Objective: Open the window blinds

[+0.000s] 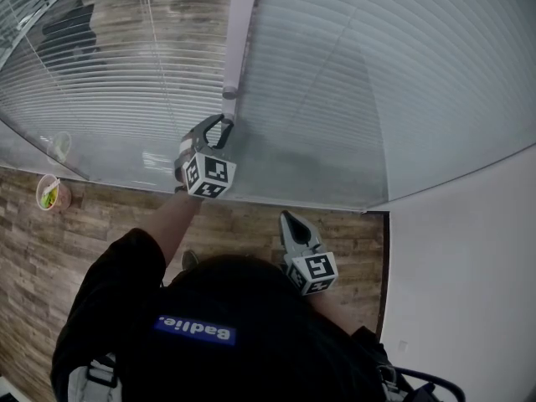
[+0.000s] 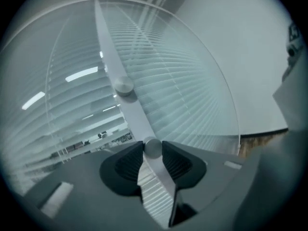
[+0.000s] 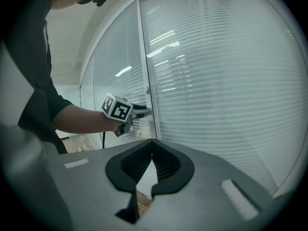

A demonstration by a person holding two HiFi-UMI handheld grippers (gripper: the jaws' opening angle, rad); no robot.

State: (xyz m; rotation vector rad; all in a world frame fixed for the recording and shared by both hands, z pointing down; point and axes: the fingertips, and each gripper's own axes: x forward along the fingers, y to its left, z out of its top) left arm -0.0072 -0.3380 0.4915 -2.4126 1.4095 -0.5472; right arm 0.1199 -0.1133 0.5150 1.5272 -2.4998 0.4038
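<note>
The post [image 1: 243,23] runs down the upper middle, with blinds [image 1: 377,82] on either side. At centre, the left gripper [image 1: 224,124] has its fingers [image 2: 125,165] around a knob [image 2: 153,148] on the post. The right gripper [image 1: 286,218] sits lower right, apart. A cup [image 1: 52,193] stands on the floor [image 1: 33,249], far left.

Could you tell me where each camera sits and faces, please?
Head view: head-mounted, looking steeply down at blinds, left gripper, right gripper, sleeve.
Left gripper view: on that gripper, facing the knob it clamps.
Right gripper view: on that gripper, facing blinds, person's forearm.
Shared: left gripper, in head and right views.
</note>
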